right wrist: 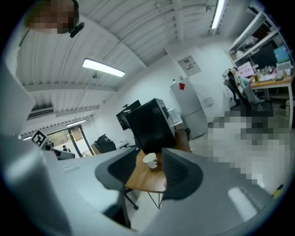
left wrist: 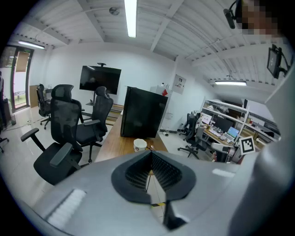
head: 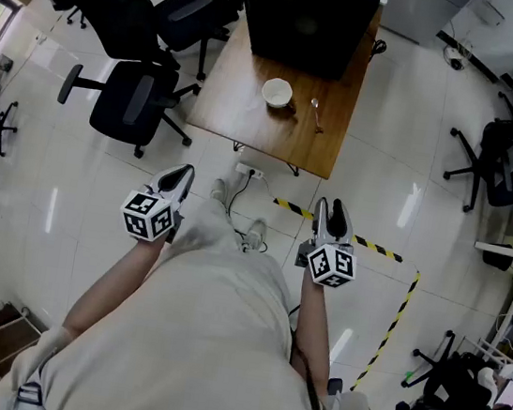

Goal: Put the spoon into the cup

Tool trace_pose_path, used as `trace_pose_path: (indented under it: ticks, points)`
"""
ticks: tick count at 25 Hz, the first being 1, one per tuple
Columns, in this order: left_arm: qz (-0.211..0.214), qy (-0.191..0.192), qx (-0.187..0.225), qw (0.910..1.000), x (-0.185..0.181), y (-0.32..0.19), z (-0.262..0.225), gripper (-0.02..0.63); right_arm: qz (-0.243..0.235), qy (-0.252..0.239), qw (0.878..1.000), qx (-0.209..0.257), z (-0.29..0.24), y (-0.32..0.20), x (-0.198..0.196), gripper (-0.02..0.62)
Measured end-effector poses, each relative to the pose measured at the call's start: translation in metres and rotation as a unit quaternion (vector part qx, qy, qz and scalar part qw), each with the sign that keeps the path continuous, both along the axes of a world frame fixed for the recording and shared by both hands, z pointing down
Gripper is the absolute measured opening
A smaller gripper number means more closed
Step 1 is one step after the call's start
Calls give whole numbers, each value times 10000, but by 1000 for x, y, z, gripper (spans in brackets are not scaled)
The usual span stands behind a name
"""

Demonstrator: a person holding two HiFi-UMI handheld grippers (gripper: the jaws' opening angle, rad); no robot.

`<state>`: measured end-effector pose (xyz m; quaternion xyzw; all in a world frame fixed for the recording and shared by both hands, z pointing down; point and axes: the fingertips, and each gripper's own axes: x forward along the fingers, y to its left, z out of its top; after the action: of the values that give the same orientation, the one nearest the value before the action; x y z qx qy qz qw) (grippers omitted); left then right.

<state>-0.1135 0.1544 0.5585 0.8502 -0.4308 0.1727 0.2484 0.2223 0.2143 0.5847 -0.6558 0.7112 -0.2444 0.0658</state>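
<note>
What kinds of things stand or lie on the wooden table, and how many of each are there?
Cup: 1
Spoon: 1
Black box: 1
Total: 3

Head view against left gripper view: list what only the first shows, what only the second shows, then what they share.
Only the head view: the white power strip on the floor and the person's shoes. Only the left gripper view: the ceiling light and the wall screen. Both: the white cup on the wooden table, the black box beyond it, black office chairs, and the left gripper, jaws together.
</note>
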Motion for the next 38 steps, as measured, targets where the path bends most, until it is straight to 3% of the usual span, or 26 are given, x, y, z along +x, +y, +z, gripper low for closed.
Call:
trace_pose_path:
  ticks: [10, 16, 23, 30, 34, 38]
  points:
    - [98, 139, -91, 9998, -10, -47, 16, 0, 74, 117, 9994, -326, 8, -26, -16, 161]
    - [860, 19, -164, 9962, 6, -90, 27, 0, 408, 291, 9973, -537, 7, -56, -11, 156]
    - [1810, -41, -159, 9833, 13, -149, 27, 0, 800, 463, 9933, -696, -5, -107, -19, 152]
    - [2191, 228, -318, 9749, 20, -195, 33, 0, 1020, 791, 9877, -879, -20, -146, -42, 149]
    - [2495, 278, -354, 9673, 22, -202, 42, 0, 764, 1559, 9787, -1100, -29, -163, -69, 149]
    - [2794, 401, -429, 9584, 24, -203, 50, 0, 325, 2620, 9558, -1293, -37, -178, -96, 137]
